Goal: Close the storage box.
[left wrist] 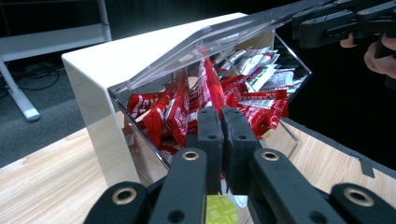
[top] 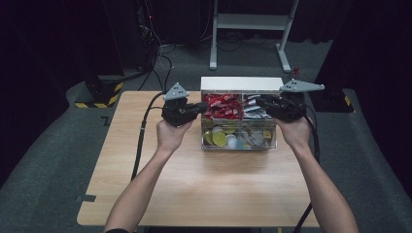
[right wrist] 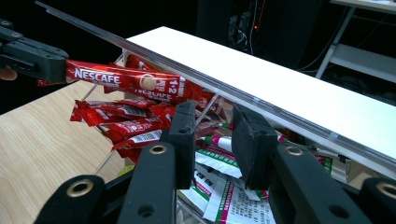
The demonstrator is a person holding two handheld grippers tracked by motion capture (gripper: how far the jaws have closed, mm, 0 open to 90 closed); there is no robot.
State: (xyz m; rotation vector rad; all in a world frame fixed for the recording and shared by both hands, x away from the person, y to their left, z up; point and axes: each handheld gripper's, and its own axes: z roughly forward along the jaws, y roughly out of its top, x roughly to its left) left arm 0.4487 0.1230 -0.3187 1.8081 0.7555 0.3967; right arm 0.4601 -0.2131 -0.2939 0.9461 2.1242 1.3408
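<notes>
red Nescafé sachet | level, lifted above the box's left compartment | lid raised

A light wooden desk is set on grey carpeted floor. The surroundings are kept dark: black curtains or walls are seen at the back and along both sides, and light is concentrated on the desk top. Behind the desk, the white metal frame of another table is placed, its feet resting on the carpet. Black cables are strewn across the floor near it. A base marked with yellow-and-black hazard stripes is seen at the left rear.
</notes>
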